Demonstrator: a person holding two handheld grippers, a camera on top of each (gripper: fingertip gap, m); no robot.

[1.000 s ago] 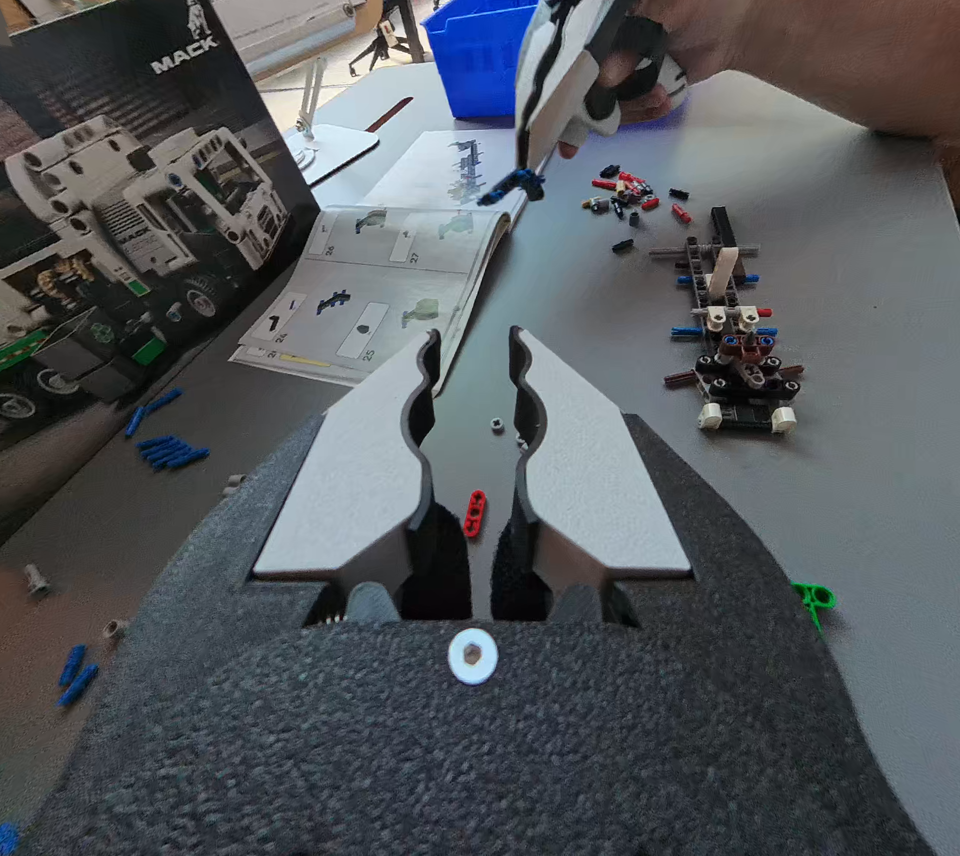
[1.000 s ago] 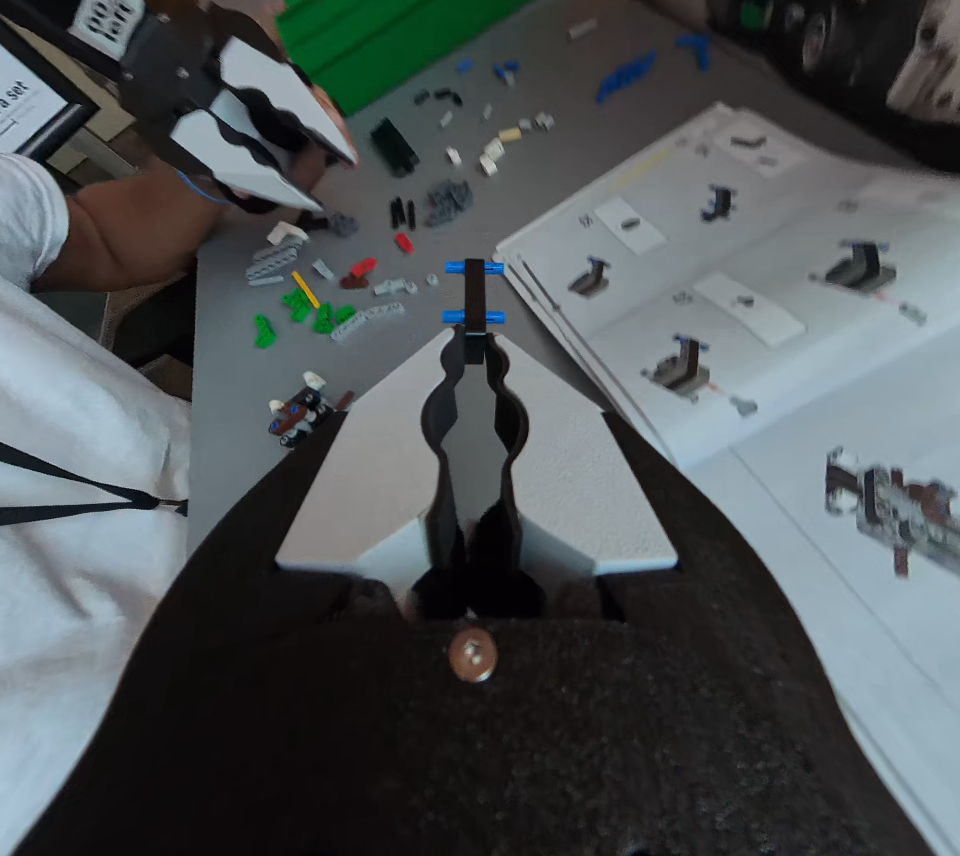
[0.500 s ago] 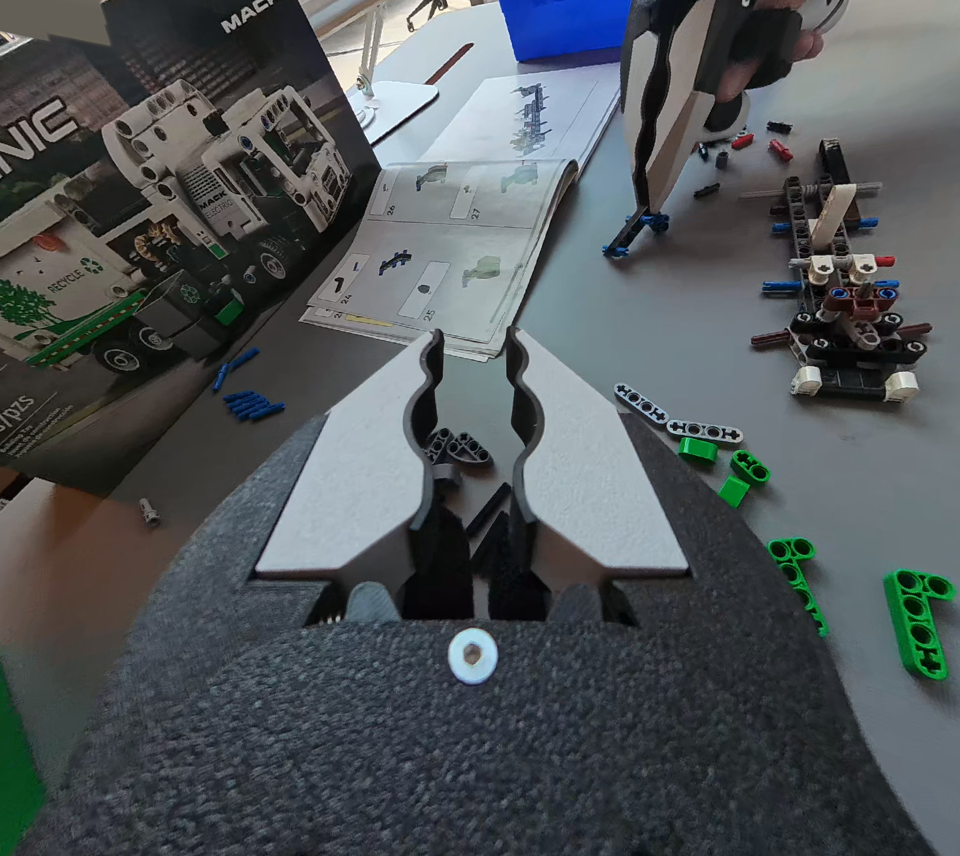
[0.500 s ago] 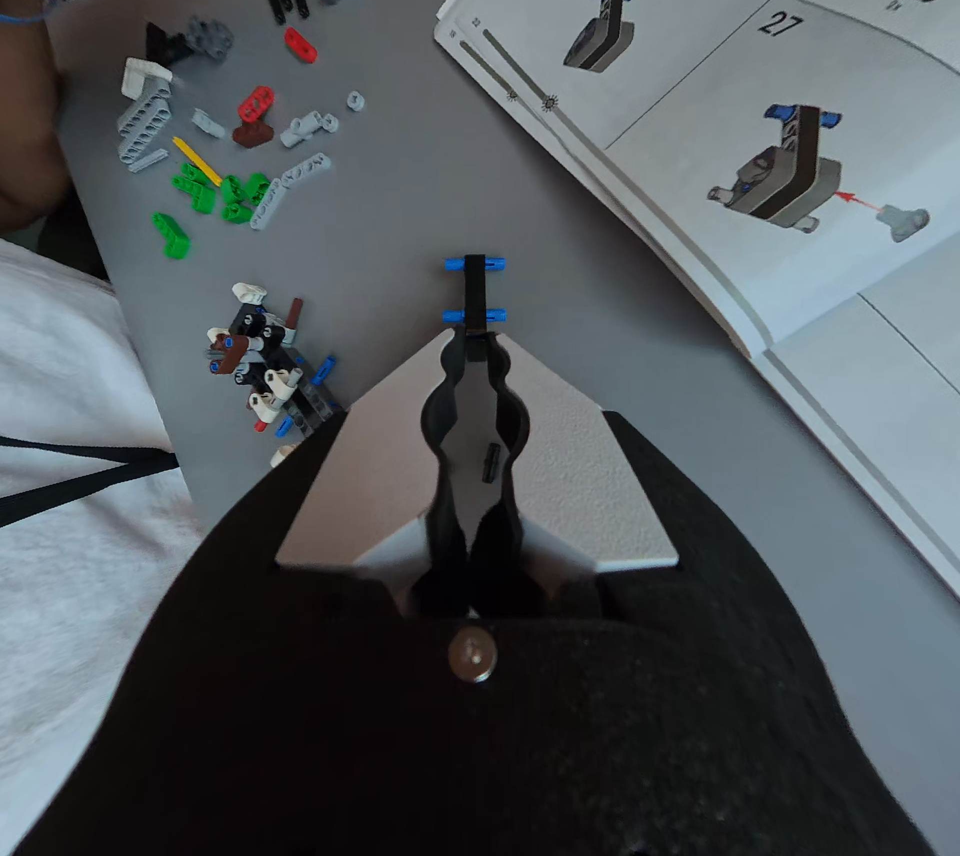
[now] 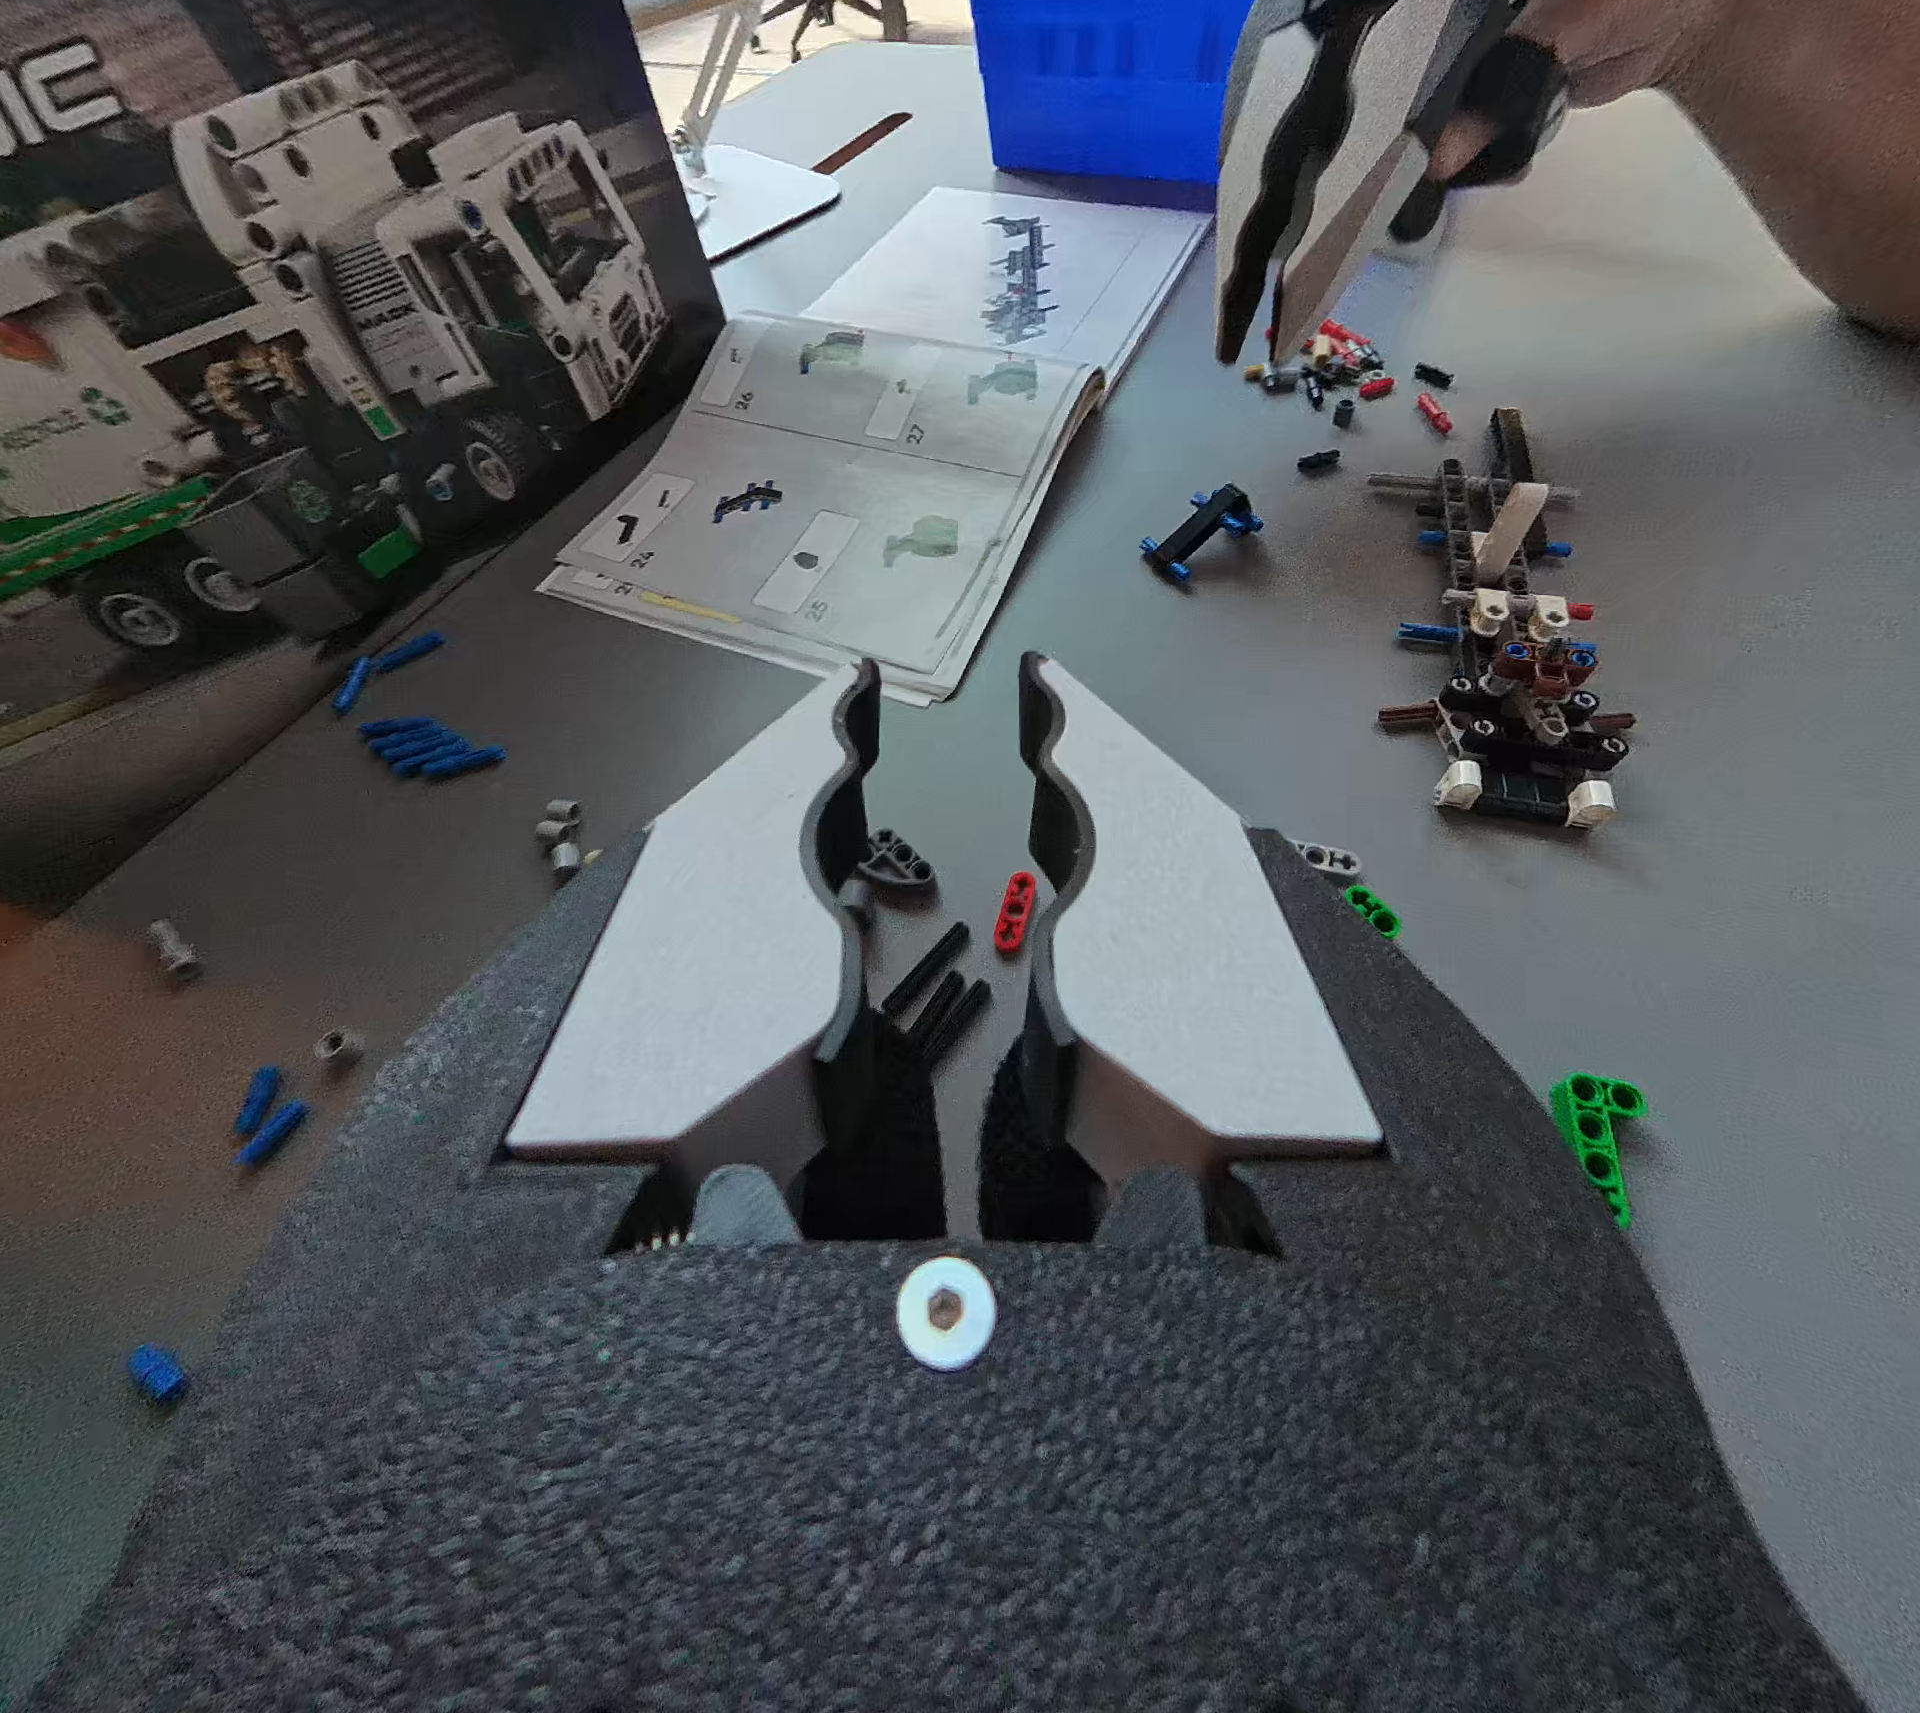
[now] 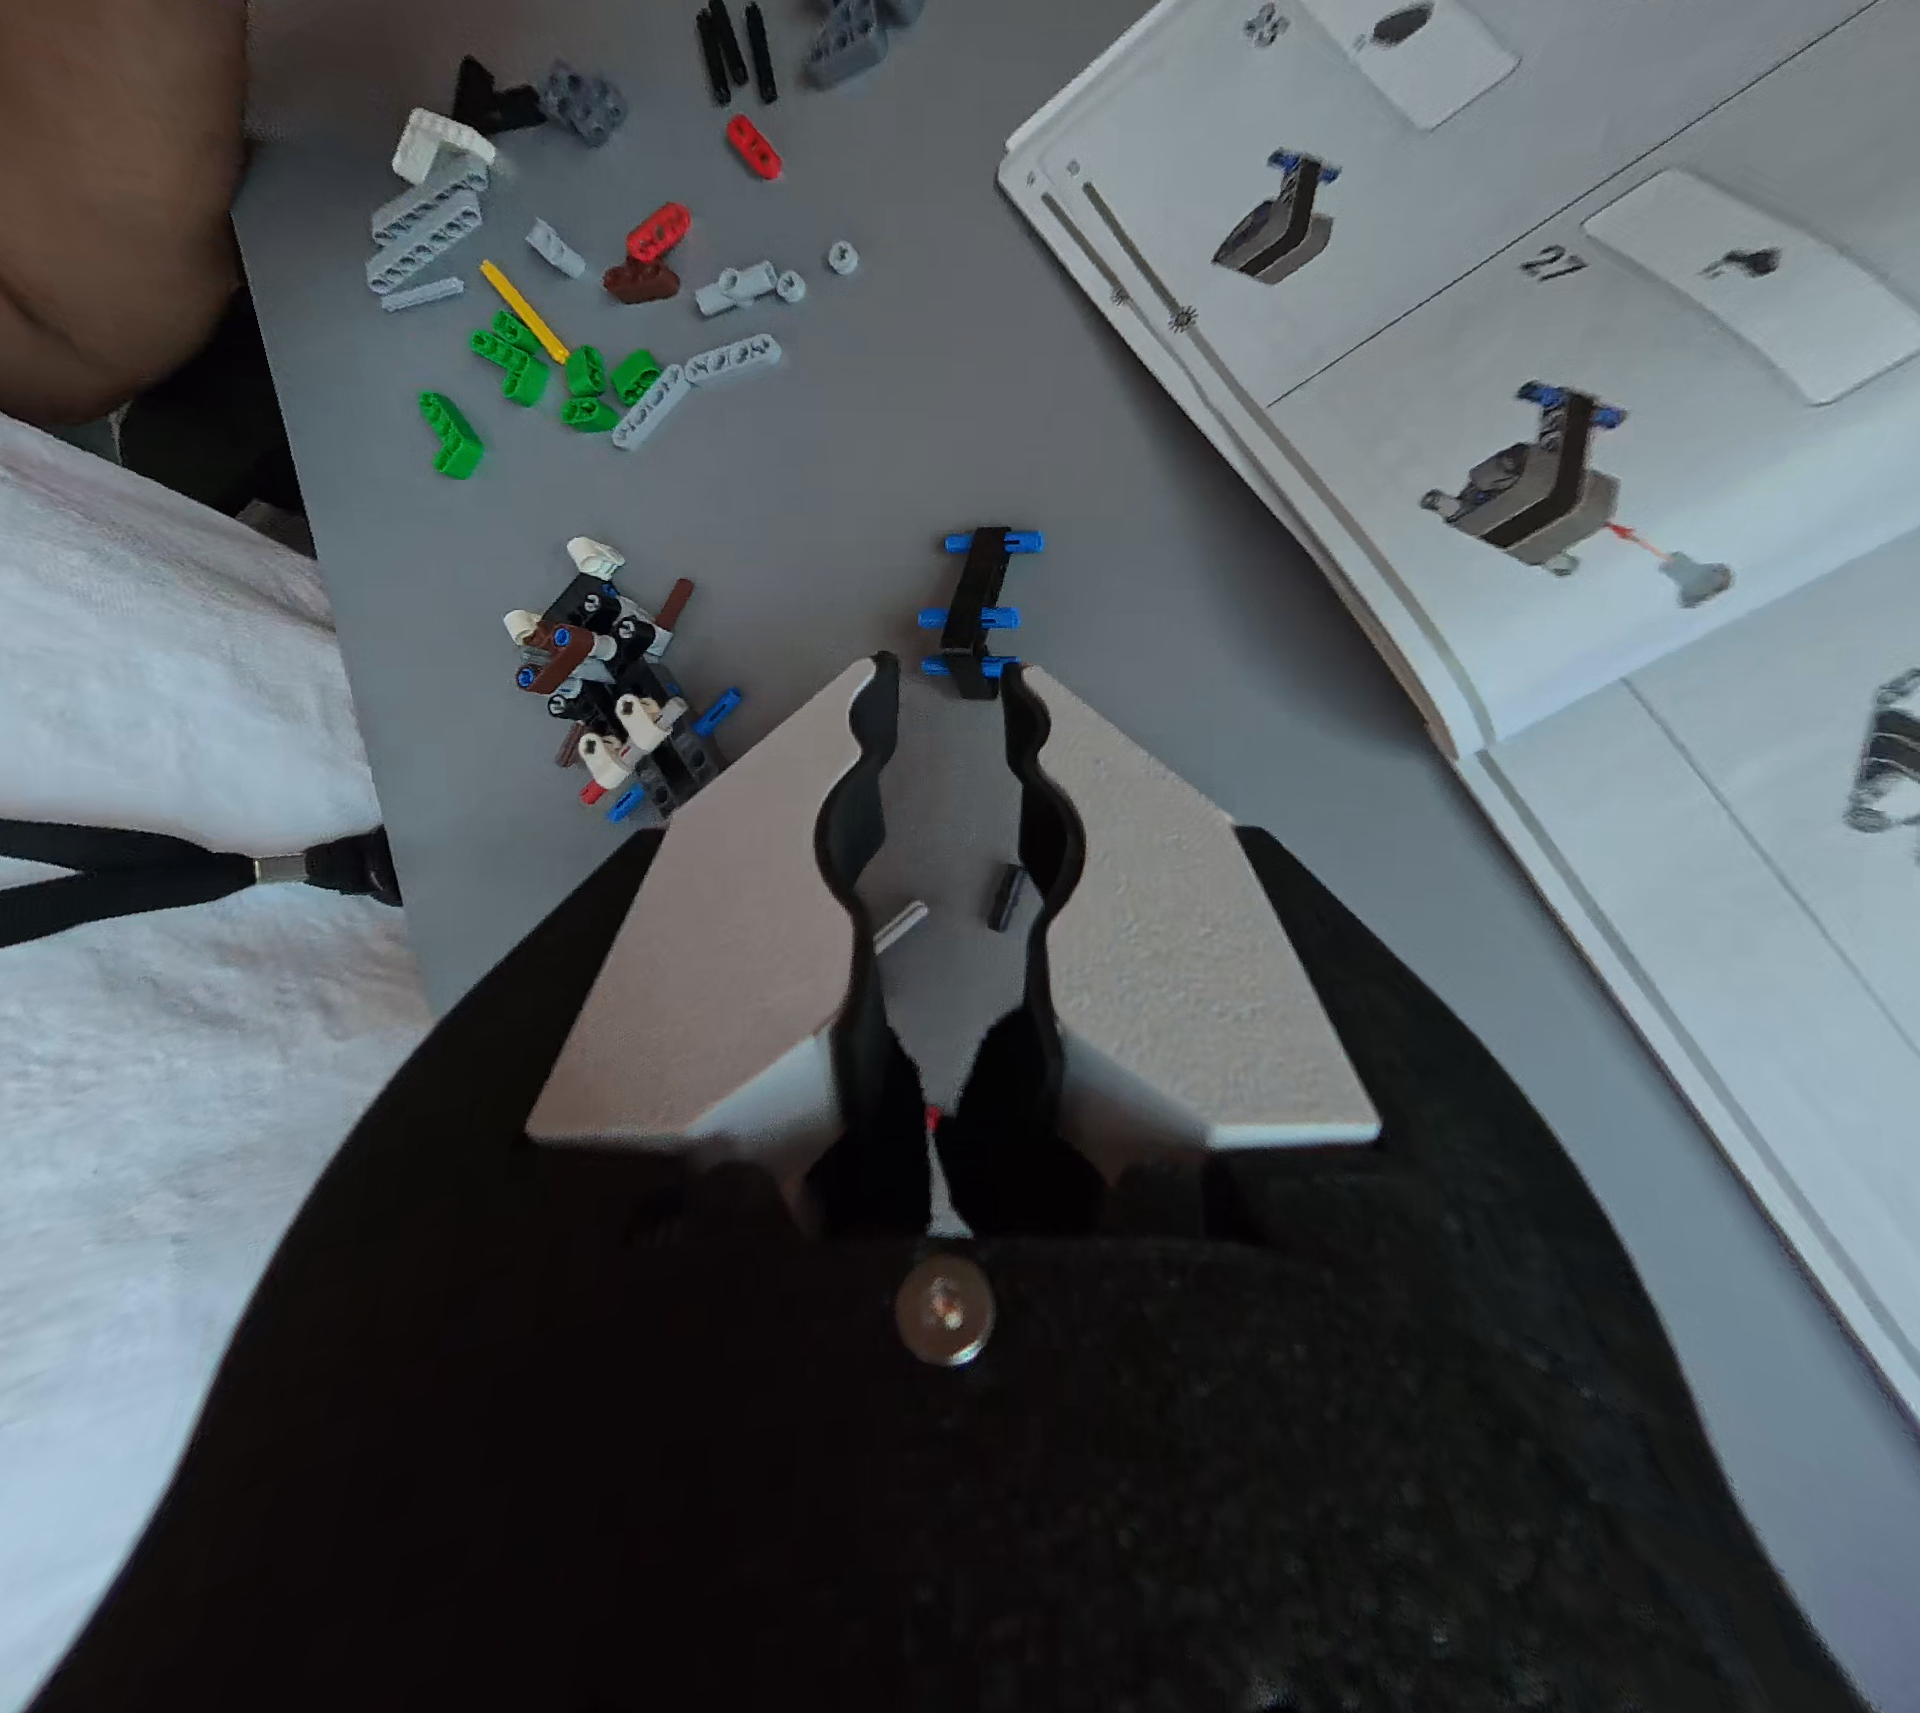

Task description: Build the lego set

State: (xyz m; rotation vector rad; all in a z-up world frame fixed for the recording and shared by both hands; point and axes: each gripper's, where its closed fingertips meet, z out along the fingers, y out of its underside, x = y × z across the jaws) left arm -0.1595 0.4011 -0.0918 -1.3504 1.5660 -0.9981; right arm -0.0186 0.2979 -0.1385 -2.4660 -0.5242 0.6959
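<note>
On the grey surface (image 6: 1143, 416) beside the open instruction booklet (image 6: 1558, 313) lies a black beam with blue pins (image 6: 977, 614), free of the right gripper (image 6: 943, 676), whose fingers stand apart just above it. Farther off, the left gripper (image 5: 945, 676) hangs parted and empty over loose pieces, near the part-built assembly (image 5: 1507, 655).

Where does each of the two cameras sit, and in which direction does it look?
Left wrist view: sits on the left claw, which is open; looks low across the grey table to the truck box and blue bin.
Right wrist view: sits on the right claw, which is open; looks steeply down, a white sleeve at left.
Shared: black beam with blue pins, instruction booklet.
</note>
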